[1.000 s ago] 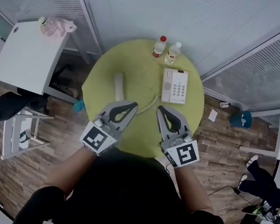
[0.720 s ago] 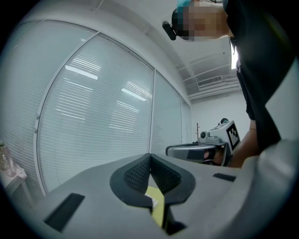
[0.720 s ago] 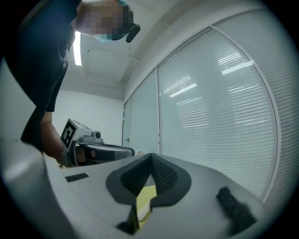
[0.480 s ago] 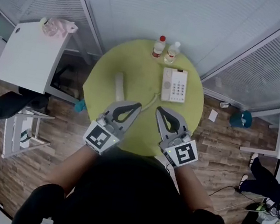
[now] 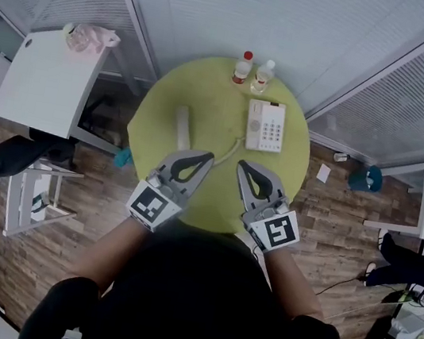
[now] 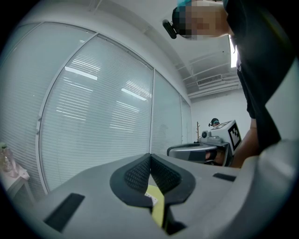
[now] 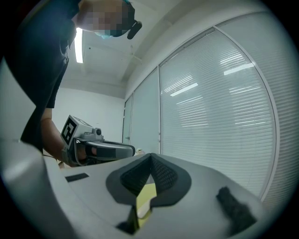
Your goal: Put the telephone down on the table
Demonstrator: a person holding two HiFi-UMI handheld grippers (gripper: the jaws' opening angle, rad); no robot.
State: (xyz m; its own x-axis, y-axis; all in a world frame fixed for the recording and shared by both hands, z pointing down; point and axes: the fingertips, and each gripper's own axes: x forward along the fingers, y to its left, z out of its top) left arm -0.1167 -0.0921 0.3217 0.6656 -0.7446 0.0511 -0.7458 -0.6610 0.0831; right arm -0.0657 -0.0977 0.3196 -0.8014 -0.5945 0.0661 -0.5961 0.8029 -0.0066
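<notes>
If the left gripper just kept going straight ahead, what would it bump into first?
Probably the telephone: the left gripper aims across the table at it. Held level, it might pass above and reach the blinds instead.

A red-capped clear plastic bottle [image 5: 243,68] and a white-capped clear plastic bottle [image 5: 263,77] stand side by side, a crumpled pink bag [image 5: 95,37] lies on a white rectangular counter [image 5: 40,88] at far left, and a teal object [image 5: 365,180] and a white paper slip [image 5: 322,173] lie on the brown wood-plank floor [image 5: 331,225].
</notes>
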